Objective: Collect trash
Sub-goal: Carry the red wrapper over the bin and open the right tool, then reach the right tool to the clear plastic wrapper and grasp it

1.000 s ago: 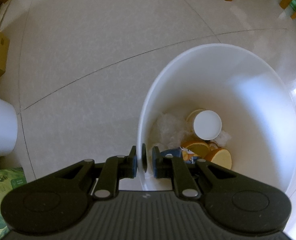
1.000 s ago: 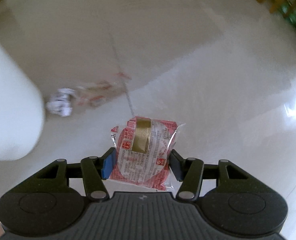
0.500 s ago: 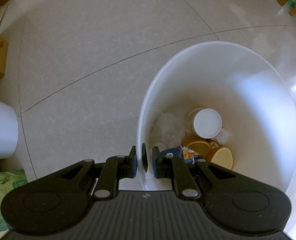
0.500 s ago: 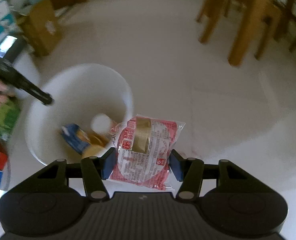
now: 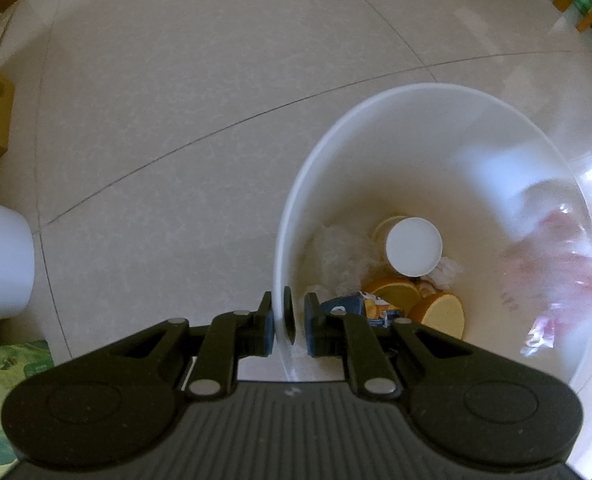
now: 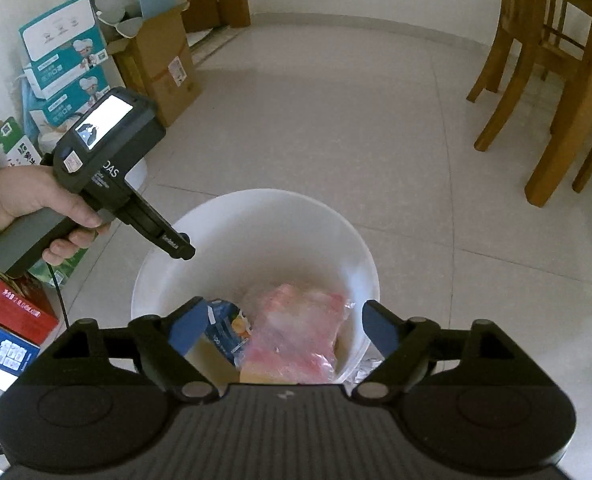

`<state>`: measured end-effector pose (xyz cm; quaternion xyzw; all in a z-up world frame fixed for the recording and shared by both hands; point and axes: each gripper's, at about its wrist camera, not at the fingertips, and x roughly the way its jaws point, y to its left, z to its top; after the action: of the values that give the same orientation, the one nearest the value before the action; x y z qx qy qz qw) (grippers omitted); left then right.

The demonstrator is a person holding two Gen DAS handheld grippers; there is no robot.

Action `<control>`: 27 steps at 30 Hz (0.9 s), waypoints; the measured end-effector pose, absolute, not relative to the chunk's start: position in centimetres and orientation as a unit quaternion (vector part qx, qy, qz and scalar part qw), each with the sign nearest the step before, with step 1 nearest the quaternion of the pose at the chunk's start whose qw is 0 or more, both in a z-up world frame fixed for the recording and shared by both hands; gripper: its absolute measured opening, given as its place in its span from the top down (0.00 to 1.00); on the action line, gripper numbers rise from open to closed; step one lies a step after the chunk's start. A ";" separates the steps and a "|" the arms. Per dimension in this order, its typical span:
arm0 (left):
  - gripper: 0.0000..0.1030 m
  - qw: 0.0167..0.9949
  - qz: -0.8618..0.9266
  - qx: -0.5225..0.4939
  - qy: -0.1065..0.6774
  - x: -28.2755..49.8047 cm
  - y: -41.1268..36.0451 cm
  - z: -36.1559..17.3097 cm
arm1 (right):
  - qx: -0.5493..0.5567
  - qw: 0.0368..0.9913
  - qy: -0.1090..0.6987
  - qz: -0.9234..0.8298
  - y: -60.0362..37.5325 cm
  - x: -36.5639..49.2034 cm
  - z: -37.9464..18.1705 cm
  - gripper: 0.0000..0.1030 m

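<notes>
Right wrist view: right tool (image 6: 286,328) over the white bin (image 6: 359,256), jaws opening, nothing pinched now; red snack packet (image 6: 296,332), gripped a second ago, blurred and dropping inside. Means one more piece of trash collected. Left wrist view: left tool (image 5: 290,320) unchanged, pressed together on the bin rim (image 5: 282,248); packet (image 5: 555,272) newly seen falling at the right wall, above cups.

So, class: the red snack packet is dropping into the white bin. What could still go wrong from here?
1. The red packet falls close to the bin's near rim; it might catch there rather than drop in.
2. The left gripper is clamped on the bin wall, so a tug could tip the bin.
3. The right gripper, jaws opening, hangs low over the rim and could knock it.
</notes>
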<state>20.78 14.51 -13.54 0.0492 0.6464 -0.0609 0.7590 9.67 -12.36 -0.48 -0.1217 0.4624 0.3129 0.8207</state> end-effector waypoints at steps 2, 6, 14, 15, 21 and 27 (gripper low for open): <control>0.89 0.759 -0.060 0.048 0.647 20.8 14.5 -13.6 | -0.117 0.822 0.464 0.308 -13.0 9.7 -0.1 0.15; 0.89 0.759 -0.061 0.048 0.647 20.8 14.5 -13.6 | -0.109 0.832 0.464 0.283 -15.1 10.3 -0.1 0.15; 0.89 0.759 -0.059 0.048 0.647 20.7 14.5 -13.6 | -0.090 0.858 0.444 0.241 -21.0 11.4 -2.9 0.15; 0.89 0.759 -0.059 0.048 0.647 20.7 14.5 -13.6 | -0.091 0.859 0.444 0.237 -21.7 11.5 -3.8 0.15; 0.89 0.759 -0.058 0.043 0.647 20.8 14.6 -13.5 | -0.108 0.859 0.455 0.208 -24.6 11.5 -9.8 0.15; 0.89 0.760 -0.057 0.040 0.646 20.8 14.7 -13.4 | -0.078 0.849 0.495 0.167 -26.7 11.8 -16.1 0.15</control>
<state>20.78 14.73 -13.40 0.0400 0.6462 -0.0568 0.7600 11.75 -26.65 -16.06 -0.0779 0.4947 0.1669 0.8493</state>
